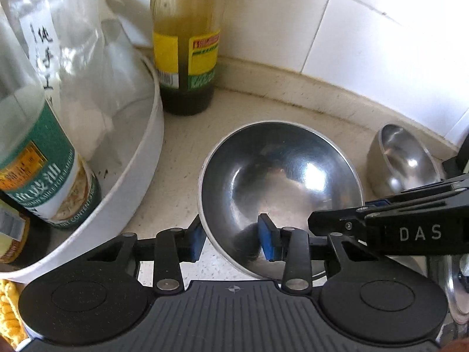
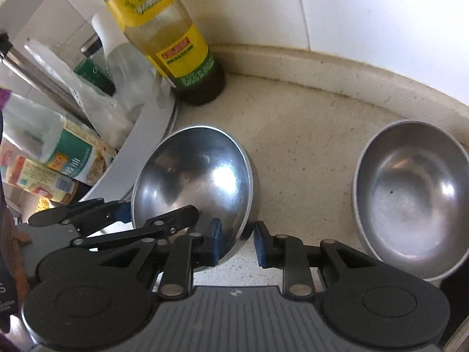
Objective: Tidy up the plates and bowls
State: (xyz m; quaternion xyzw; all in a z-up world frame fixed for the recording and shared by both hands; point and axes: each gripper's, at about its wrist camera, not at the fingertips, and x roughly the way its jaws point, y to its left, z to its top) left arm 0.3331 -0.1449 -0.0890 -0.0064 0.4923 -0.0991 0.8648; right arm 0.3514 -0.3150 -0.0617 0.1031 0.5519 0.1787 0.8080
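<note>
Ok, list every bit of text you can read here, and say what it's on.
"DAS": white letters on the right tongs.
Oil bottle: label print too blurred to read.
Green can: label blurred, unreadable.
Plastic bag: handwritten characters, not legible.

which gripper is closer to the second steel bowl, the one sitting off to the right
Right. The right gripper straddles the near rim of the tilted bowl, with the second bowl just to its right. The left gripper clamps the tilted bowl's rim further left.

Silver bowl (image 1: 281, 182), yellow-green labelled bottle (image 1: 187, 44)
</note>
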